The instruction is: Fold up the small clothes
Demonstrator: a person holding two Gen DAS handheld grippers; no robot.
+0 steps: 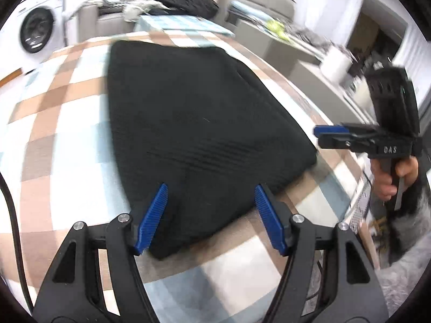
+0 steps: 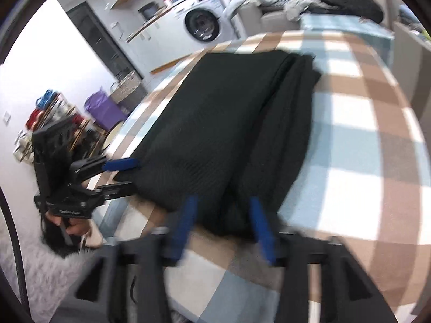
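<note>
A black folded garment (image 1: 188,123) lies flat on the checked tablecloth (image 1: 54,140). In the left wrist view my left gripper (image 1: 211,187) stands open, its blue pads (image 1: 153,215) apart over the garment's near corner and not pressing it. My right gripper (image 1: 320,134) comes in from the right, level with the garment's right corner, held by a hand (image 1: 388,177). In the blurred right wrist view my right gripper (image 2: 223,200) is open, its pads either side of the garment's (image 2: 229,123) near edge. My left gripper (image 2: 126,175) is at the garment's left corner.
A washing machine (image 1: 35,29) stands beyond the table on the left. A sofa behind holds a pile of dark clothes (image 1: 186,0). A low cabinet (image 1: 309,62) runs along the right. A purple bag (image 2: 103,107), shelves and a grey rug (image 2: 43,263) lie left of the table.
</note>
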